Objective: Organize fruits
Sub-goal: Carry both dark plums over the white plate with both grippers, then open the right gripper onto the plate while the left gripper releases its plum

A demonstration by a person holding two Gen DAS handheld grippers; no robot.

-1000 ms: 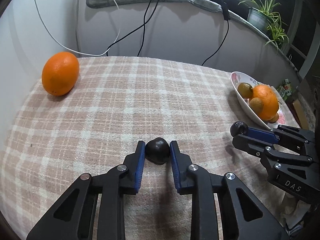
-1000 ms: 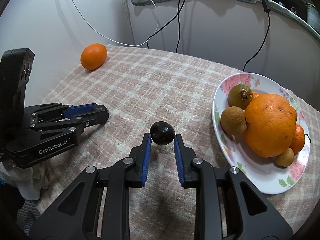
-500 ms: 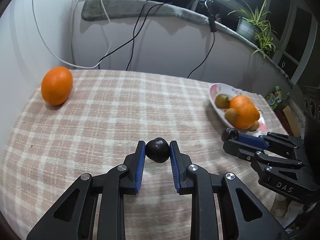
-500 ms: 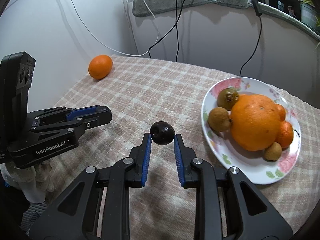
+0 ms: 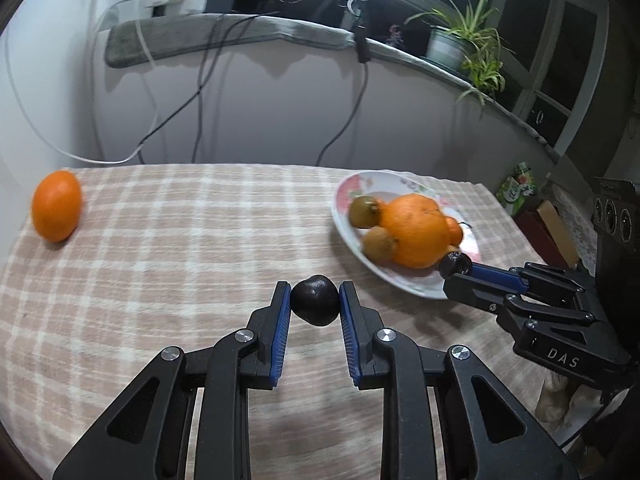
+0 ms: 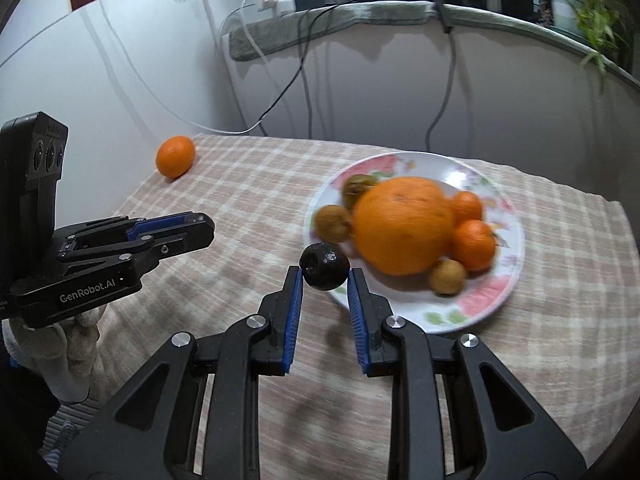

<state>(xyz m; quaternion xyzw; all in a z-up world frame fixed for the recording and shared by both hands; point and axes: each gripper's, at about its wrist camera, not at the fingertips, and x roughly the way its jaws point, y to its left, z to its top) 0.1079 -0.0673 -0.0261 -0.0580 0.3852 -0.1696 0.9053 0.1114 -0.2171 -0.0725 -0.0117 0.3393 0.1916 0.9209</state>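
Note:
My left gripper point(image 5: 315, 300) is shut on a dark round fruit point(image 5: 315, 299), held above the checked tablecloth. My right gripper point(image 6: 325, 276) is shut on a second dark fruit point(image 6: 324, 266), at the near left rim of the flowered plate point(image 6: 496, 296). The plate holds a big orange point(image 6: 404, 224), two small oranges and several brownish fruits. A loose orange point(image 5: 56, 205) lies at the table's far left; it also shows in the right wrist view point(image 6: 175, 156). The right gripper appears in the left view point(image 5: 460, 270), the left gripper in the right view point(image 6: 200, 224).
The round table point(image 5: 180, 240) has a pink checked cloth. A white wall with hanging cables point(image 5: 200, 92) stands behind it. A ledge with a potted plant point(image 5: 460, 40) runs along the back. Boxes point(image 5: 520, 192) sit off the right edge.
Both grippers have risen with their dark fruits. The right gripper moved toward the plate and its fruit now hangs over the plate's near rim. The plate looks nearer in both views.

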